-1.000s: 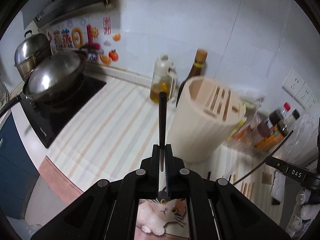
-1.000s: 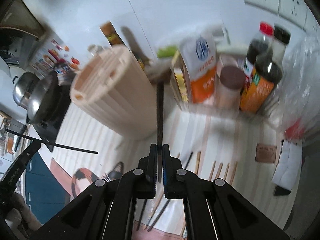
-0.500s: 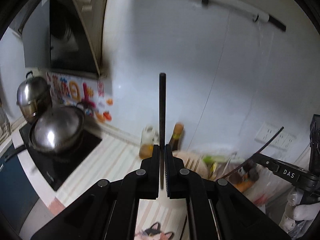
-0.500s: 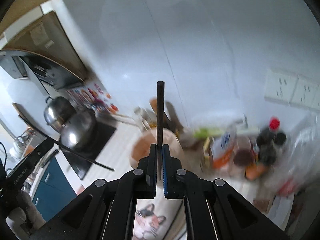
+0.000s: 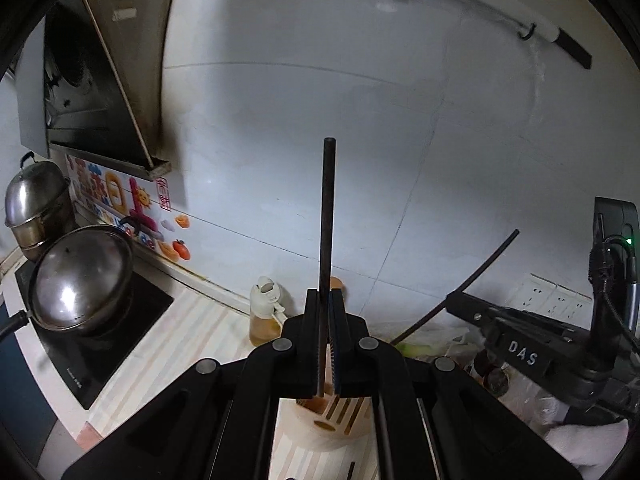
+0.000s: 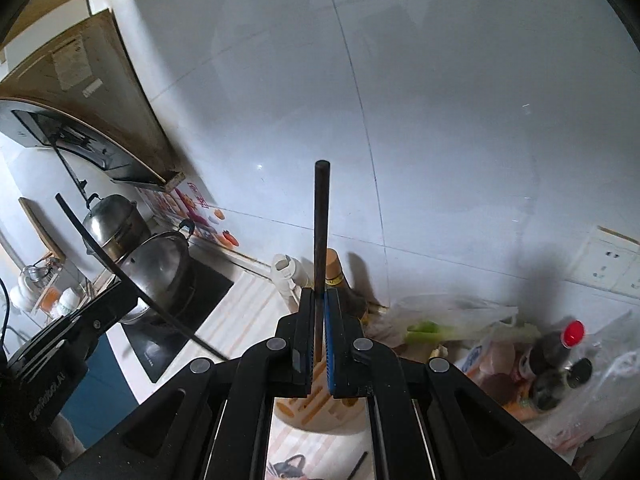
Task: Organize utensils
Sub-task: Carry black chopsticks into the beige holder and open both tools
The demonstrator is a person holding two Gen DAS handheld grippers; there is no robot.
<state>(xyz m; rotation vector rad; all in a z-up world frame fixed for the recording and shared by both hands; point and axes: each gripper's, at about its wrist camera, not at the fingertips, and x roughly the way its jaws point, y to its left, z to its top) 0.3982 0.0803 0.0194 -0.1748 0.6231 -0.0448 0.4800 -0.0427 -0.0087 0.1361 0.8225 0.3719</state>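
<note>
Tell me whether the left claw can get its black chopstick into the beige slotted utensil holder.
Probably yes: the left claw grips the black chopstick directly above the beige slotted utensil holder, and nothing shows between them.

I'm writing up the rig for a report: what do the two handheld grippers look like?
Both are matte black plastic with round silver bolt heads. The left gripper and right gripper each carry blue ribbed finger pads. White lettering marks the bodies, reading "DAS" on the right one, which also shows a green light and cable.

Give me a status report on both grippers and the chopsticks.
Left gripper shut on thin black chopstick. Right gripper shut on dark brown chopstick. Beige slotted utensil holder below both. Nothing blocking.
</note>
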